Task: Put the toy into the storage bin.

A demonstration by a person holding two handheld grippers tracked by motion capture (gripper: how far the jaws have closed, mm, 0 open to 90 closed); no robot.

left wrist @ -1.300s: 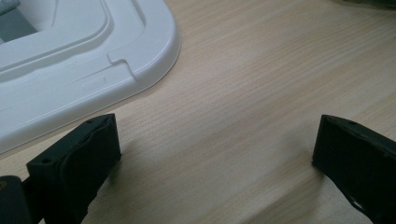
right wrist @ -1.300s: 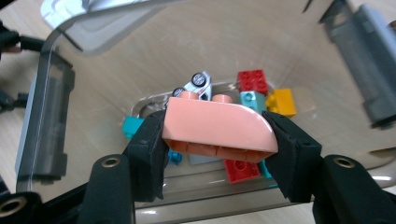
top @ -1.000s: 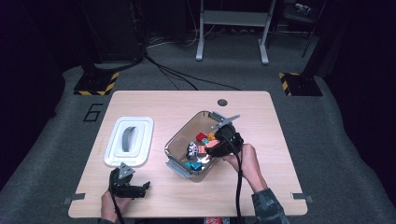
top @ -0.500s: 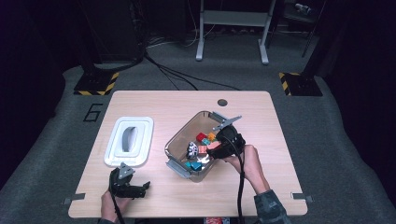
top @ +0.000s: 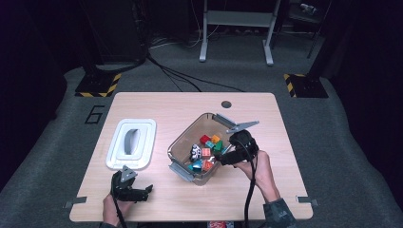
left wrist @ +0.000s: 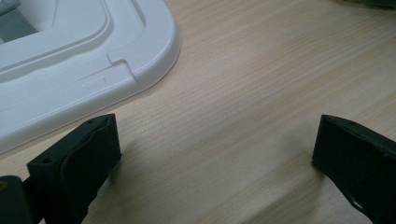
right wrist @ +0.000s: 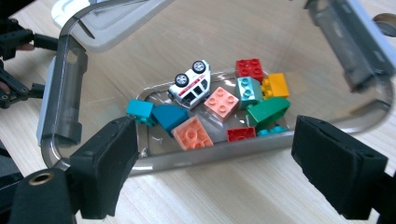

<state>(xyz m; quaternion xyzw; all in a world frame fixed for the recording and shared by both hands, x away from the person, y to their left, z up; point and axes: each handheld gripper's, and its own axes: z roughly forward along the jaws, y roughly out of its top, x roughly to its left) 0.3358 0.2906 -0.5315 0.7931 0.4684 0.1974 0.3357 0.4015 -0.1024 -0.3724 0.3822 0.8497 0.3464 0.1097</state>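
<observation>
A clear plastic box stands mid-table and holds several coloured bricks and a white toy car. In the right gripper view the car lies on its side among the bricks, inside the box's rim. My right gripper is at the box's right side, pointing into it. Its jaws have just been opening and now stand wide, and this gripper has nothing between them. My left gripper rests open on the wood at the front left, and nothing sits in its gap.
A white lid lies left of the box; its corner is just beyond the left jaws. The box's grey latches stick out at its near and far ends. A small round hole sits near the table's far edge.
Little differs across the high views. The right gripper stays at the box's right side and the left gripper keeps its place at the front left.
</observation>
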